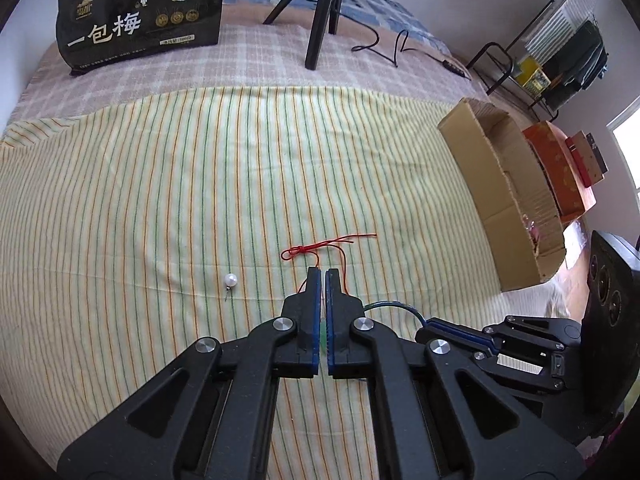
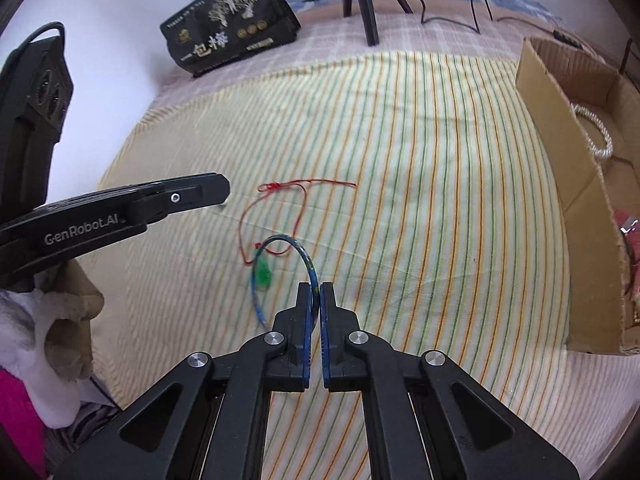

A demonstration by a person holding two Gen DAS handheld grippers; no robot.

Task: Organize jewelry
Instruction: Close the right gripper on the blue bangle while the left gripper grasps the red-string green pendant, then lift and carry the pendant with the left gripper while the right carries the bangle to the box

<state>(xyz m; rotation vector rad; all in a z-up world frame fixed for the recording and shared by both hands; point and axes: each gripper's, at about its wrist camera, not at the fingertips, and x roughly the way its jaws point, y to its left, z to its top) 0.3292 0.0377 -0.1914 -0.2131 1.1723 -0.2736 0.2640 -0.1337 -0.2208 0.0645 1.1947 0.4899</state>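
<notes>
A red string necklace (image 1: 320,246) with a green pendant (image 2: 263,274) lies on the striped cloth (image 1: 160,200). My right gripper (image 2: 316,286) is shut on a thin blue bangle (image 2: 306,258) that arcs over the pendant; the bangle also shows in the left wrist view (image 1: 394,305). My left gripper (image 1: 322,272) is shut just above the red string, with a sliver of green (image 1: 322,336) between its pads. A pearl earring (image 1: 231,280) lies left of it.
An open cardboard box (image 1: 486,184) stands at the right, with a pearl strand (image 2: 600,136) inside. A black snack bag (image 1: 140,12), a tripod (image 1: 320,16) and a black cable (image 1: 392,48) are at the far side.
</notes>
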